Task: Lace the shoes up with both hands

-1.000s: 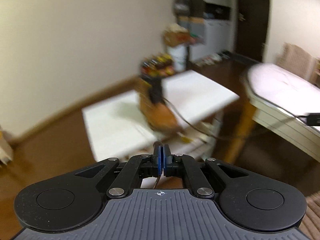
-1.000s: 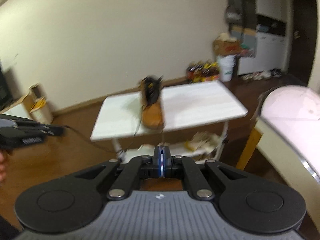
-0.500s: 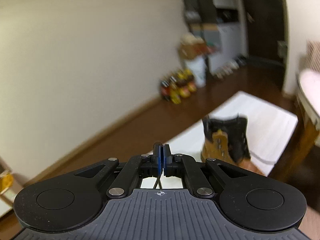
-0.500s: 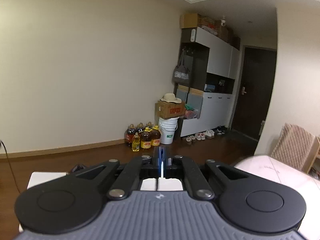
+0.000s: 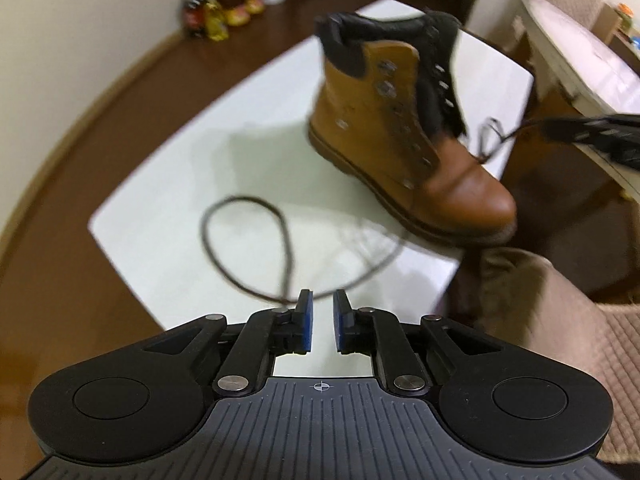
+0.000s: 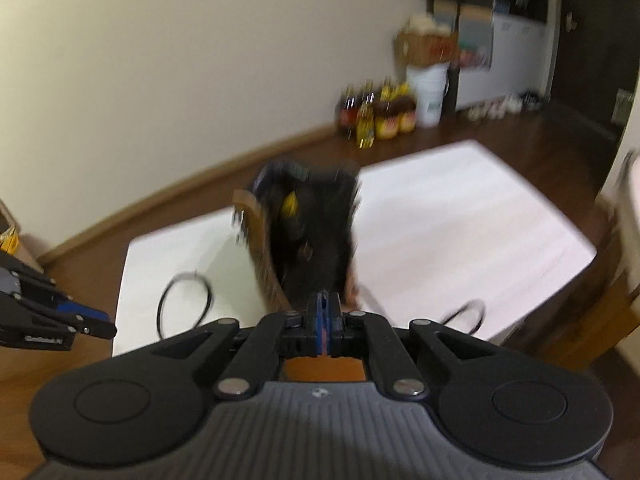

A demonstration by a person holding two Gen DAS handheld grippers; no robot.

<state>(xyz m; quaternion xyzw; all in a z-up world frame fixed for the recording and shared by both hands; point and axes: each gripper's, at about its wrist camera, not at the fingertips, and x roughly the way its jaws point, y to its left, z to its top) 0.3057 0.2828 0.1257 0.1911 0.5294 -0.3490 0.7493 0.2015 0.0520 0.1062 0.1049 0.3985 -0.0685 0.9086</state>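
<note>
left gripper (image 5: pixel 322 322): jaws just opened, nothing between them; lace (image 5: pixel 248 248) loop just ahead. right gripper (image 6: pixel 323 322): jaws closed, boot (image 6: pixel 308 232) directly ahead.

The left hand-held gripper (image 5: pixel 321 322) occupies the lower centre of its own view, angled steeply downward; its jaws have just been opening and stand apart with nothing between the blue pads. The right hand-held gripper (image 6: pixel 322 312) has its jaws closed together, pads touching.

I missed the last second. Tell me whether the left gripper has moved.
Yes. The left gripper has swung in over the white table, the boot now looming nearer, and its jaws have just been opening, empty.
</note>
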